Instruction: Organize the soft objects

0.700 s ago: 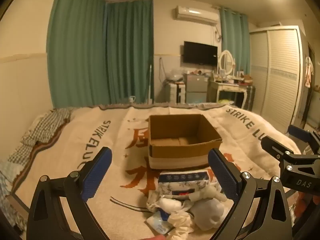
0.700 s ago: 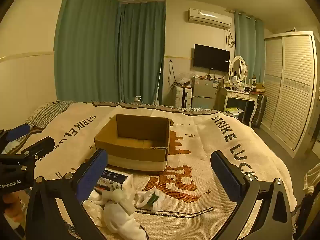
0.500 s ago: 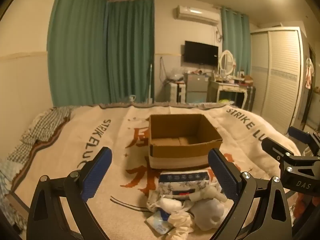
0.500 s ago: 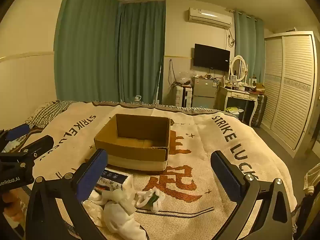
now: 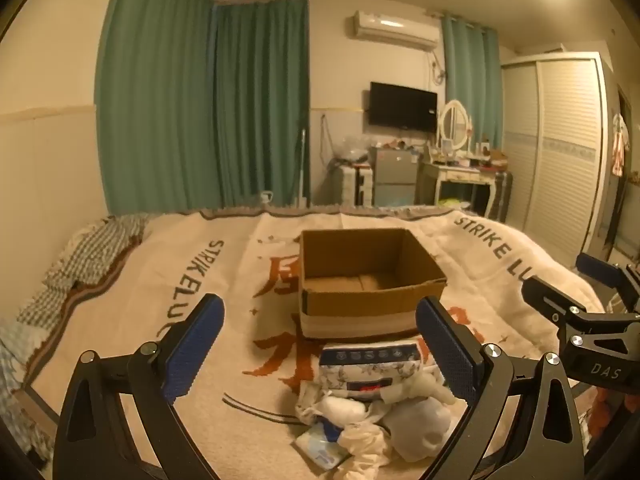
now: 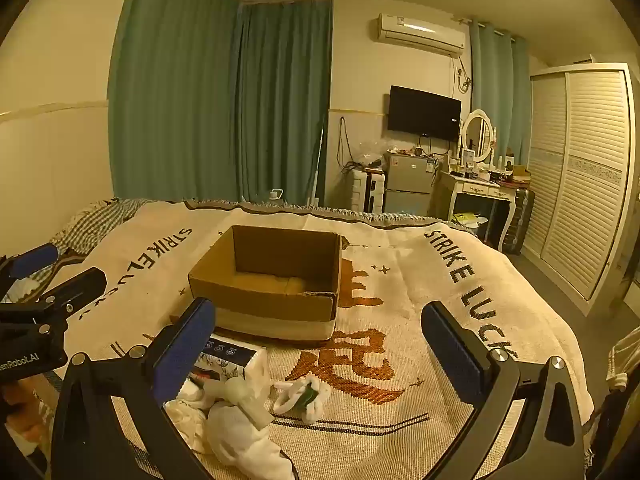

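An open, empty cardboard box (image 5: 370, 284) stands mid-bed; it also shows in the right wrist view (image 6: 276, 280). In front of it lies a heap of soft things: a floral tissue pack (image 5: 370, 368), white socks and cloth (image 5: 372, 432), and a flat blue-white packet (image 5: 322, 450). In the right wrist view I see the tissue pack (image 6: 232, 360), white rolled cloth (image 6: 240, 432) and a white sock bundle with green inside (image 6: 306, 396). My left gripper (image 5: 320, 344) is open and empty above the heap. My right gripper (image 6: 316, 344) is open and empty, to the heap's right.
The bed carries a cream blanket (image 6: 400, 360) with orange characters and "STRIKE LUCK" lettering. A checked cloth (image 5: 88, 256) lies at the far left. Beyond the bed stand green curtains, a small fridge (image 6: 406, 184), a dressing table (image 6: 480, 192) and a wardrobe (image 6: 580, 184).
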A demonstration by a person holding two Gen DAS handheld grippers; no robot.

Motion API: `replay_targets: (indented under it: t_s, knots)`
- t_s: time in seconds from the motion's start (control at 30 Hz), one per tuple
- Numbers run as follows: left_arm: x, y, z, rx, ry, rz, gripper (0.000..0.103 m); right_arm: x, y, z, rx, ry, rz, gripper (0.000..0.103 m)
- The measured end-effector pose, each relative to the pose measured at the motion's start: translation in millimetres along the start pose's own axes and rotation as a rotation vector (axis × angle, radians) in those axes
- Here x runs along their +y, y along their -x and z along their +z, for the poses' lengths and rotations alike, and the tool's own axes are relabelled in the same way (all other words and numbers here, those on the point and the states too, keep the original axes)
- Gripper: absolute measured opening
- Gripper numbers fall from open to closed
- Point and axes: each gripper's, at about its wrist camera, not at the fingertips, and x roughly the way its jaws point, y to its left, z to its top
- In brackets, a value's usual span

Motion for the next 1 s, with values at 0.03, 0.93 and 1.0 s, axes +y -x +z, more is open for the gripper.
replay_targets:
  t_s: [0.03,0.93,1.0]
  knots:
    - [0.9,0.5,0.2,0.000,0.002,-0.001,0.098,0.1,0.0,0.6,0.001,0.000,0.000,0.103]
    - [0.7,-1.2,-2.7,0.004,-0.001,0.004,0.098,0.3,-1.1,-3.1,0.011,-0.002,0.001,0.103]
    - [0.9,-1.1,-2.8,0.004,0.000,0.005,0.098,0.3,-1.4,-2.9,0.013,-0.001,0.002,0.103]
